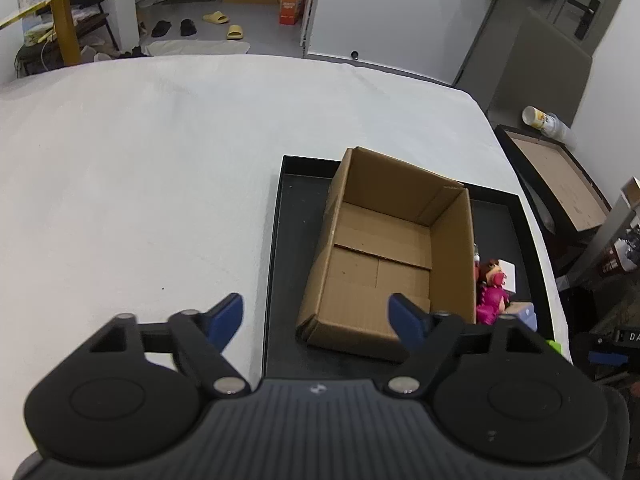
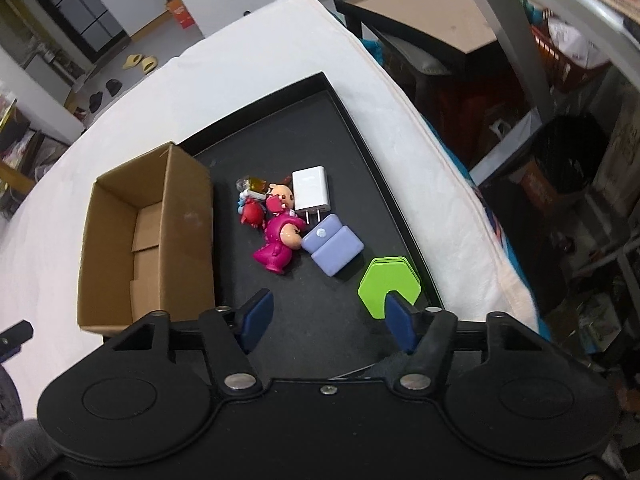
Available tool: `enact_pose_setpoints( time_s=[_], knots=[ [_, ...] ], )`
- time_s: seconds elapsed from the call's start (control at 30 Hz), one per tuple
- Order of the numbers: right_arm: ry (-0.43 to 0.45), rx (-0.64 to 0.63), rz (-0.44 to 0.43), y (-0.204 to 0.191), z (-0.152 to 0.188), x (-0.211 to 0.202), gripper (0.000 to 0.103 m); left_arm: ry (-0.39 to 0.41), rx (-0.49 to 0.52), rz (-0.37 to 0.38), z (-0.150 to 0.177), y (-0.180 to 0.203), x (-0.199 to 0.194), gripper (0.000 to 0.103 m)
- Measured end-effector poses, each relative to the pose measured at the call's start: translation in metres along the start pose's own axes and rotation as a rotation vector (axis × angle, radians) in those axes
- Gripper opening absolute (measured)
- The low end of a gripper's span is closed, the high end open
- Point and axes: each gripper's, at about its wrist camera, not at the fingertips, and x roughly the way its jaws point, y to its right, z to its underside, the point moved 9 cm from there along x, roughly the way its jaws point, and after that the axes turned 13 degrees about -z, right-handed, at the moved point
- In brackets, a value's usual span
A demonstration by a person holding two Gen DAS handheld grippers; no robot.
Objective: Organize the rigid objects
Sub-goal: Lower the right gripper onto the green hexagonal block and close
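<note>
An open, empty cardboard box (image 1: 384,248) (image 2: 148,236) stands on a black tray (image 1: 296,208) (image 2: 320,120). To the box's right on the tray lie a pink figurine (image 2: 278,240) (image 1: 491,300), a small red toy (image 2: 252,212), a white charger plug (image 2: 312,190), a lilac block (image 2: 332,246) and green hexagon pieces (image 2: 386,284). My left gripper (image 1: 316,316) is open and empty, hovering at the box's near left corner. My right gripper (image 2: 328,316) is open and empty, above the tray's near edge, short of the toys.
The tray lies on a white cloth-covered table (image 1: 140,168) near its right edge (image 2: 440,140). A black side table (image 2: 432,24) and cluttered shelves (image 2: 580,52) stand beyond that edge. Slippers (image 1: 224,24) lie on the floor far behind.
</note>
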Motion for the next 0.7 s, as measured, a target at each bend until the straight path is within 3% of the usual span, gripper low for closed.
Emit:
enact_pose_setpoints(
  time_s=[0.23,0.7],
  knots=[
    [-0.043,0.085,0.005,0.018,-0.008,0.021,0.050,-0.033,-0.040,0.004,-0.002,0.000,0.027,0.055],
    [-0.118,0.126,0.129,0.054,-0.011,0.052,0.053,-0.077,-0.070,-0.020,0.004,0.004,0.070,0.043]
  ],
)
